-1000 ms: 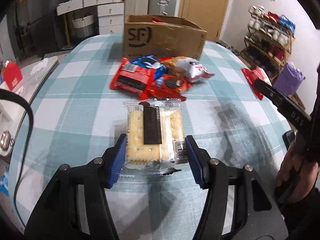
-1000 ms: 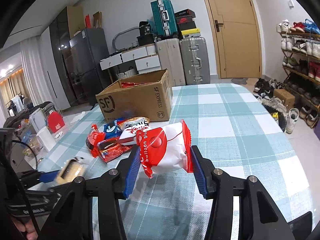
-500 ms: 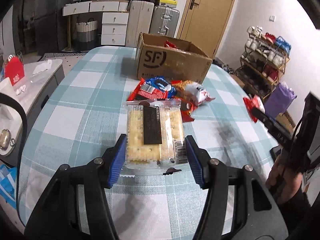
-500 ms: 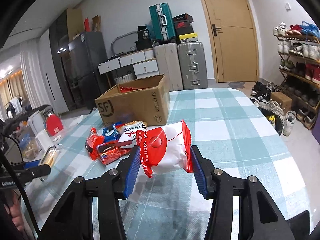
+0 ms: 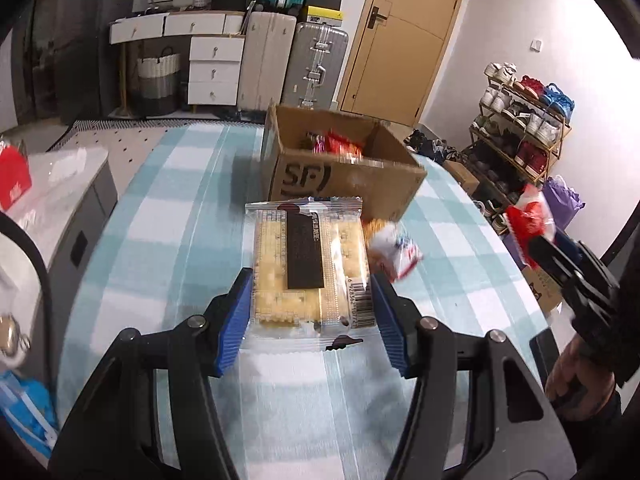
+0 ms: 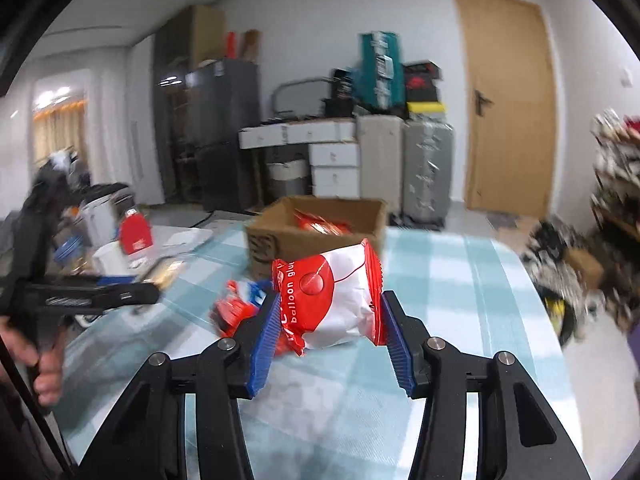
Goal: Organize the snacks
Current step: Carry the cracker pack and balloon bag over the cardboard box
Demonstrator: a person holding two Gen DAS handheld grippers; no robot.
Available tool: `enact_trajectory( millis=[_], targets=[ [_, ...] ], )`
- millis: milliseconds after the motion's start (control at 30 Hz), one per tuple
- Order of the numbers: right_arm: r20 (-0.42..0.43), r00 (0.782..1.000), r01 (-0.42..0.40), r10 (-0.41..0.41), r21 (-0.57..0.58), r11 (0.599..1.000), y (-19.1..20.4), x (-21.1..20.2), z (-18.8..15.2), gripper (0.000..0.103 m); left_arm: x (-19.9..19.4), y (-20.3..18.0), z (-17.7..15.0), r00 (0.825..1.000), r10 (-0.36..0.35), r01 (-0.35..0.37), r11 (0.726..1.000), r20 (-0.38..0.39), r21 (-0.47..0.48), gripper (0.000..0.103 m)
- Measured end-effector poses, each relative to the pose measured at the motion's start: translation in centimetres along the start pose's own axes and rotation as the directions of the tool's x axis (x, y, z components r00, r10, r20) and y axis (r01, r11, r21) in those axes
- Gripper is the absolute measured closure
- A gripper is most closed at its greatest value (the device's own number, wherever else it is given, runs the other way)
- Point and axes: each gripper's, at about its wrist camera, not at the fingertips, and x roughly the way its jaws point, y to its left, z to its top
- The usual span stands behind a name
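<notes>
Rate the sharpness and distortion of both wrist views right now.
Left wrist view: cracker pack in the left claw is sharp, cardboard box slightly smeared, fisheye bends the room edges. Right wrist view: red-and-white snack bag in the right claw is readable, while the shoe rack and background streak with motion blur.

White walls [image 6: 304, 12] are closing in the room, and a tan wooden door [image 5: 404, 36] is standing shut in the far wall. Beside it, suitcases [image 5: 316, 64] are lining up — a grey one, a cream one, a teal one lying on top. A white chest of drawers [image 5: 214, 70] is sitting to their left, with a woven basket [image 5: 158, 76] near it. A shoe rack [image 5: 520, 132] is filling the right side. A dark cabinet [image 6: 224, 132] is standing further left — warm light is glowing behind curtains [image 6: 58, 128].
</notes>
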Motion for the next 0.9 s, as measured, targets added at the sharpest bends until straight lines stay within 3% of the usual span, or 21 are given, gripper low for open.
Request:
enact_trajectory(
  millis=[133,400,700,900],
  targets=[
    [0.023,0.998,-0.066,0.066,0.007,0.998,1.0,0.3,2.3,0.054,0.2,0.1,2.9,1.000,-0.001,0.001,1.000,0.016,0.005,0.048],
    [0.042,0.980,-0.200,0.196,0.202,0.959,-1.0,0.8,5.4,0.054,-1.0,-0.4,7.3,0.999,-0.004,0.003,1.000,0.043,0.021,0.048],
    [0.091,0.969,-0.243,0.228,0.219,0.945,-3.3,0.9,12.6,0.054,-2.2,-2.3,13.3,0.998,-0.031,0.028,0.999,0.059,0.042,0.048],
    [0.110,0.960,-0.279,0.258,0.265,0.923,-5.5,2.8,16.9,0.054,-2.0,-4.4,17.6,0.997,-0.007,-0.001,0.995,0.073,0.101,0.048]
  ],
)
